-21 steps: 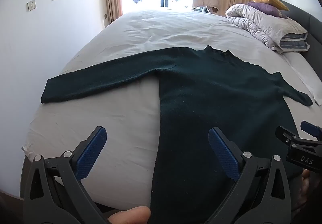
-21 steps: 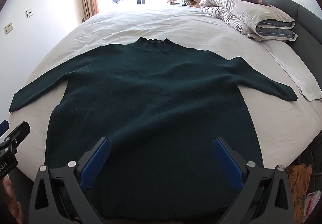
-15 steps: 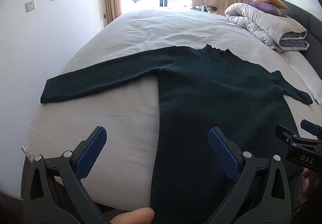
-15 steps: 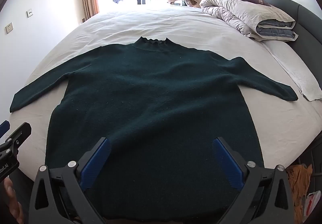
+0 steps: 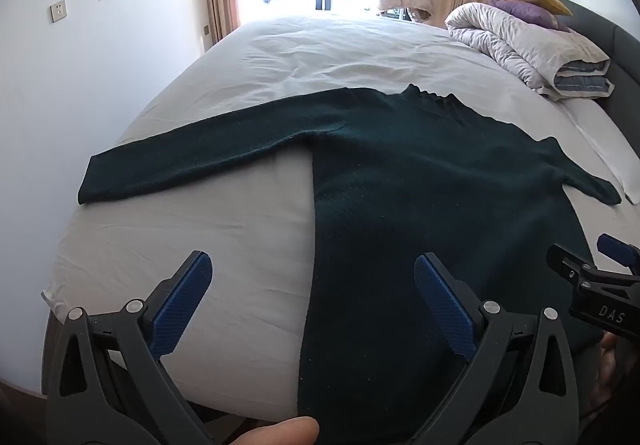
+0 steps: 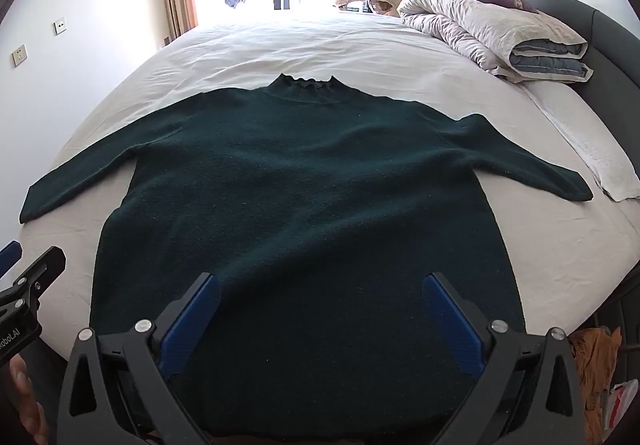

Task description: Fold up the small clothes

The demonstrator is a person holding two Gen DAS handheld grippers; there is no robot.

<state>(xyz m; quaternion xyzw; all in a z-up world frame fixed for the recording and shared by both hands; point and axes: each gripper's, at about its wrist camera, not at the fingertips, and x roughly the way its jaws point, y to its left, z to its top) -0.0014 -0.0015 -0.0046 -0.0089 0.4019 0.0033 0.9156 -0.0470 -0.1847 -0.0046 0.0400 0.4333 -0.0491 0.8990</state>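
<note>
The dark green sweater [image 6: 304,197] lay flat on the white bed sheet [image 5: 304,57], collar toward the far window, both sleeves spread out left and right, hem at the near edge; the left gripper [image 5: 312,301] hovered with jaws spread wide over the sweater's left hem area, pinching nothing; the right gripper [image 6: 320,313] hung above the middle of the hem, equally spread and empty. The knit looked thick and limp, so a pinch taken too deep would probably have caught the sheet along with it; a grab on only the top layer could have let the back layer lag and bunch; the hem sat close to the mattress edge, so a careless tug might have dragged the garment off.
</note>
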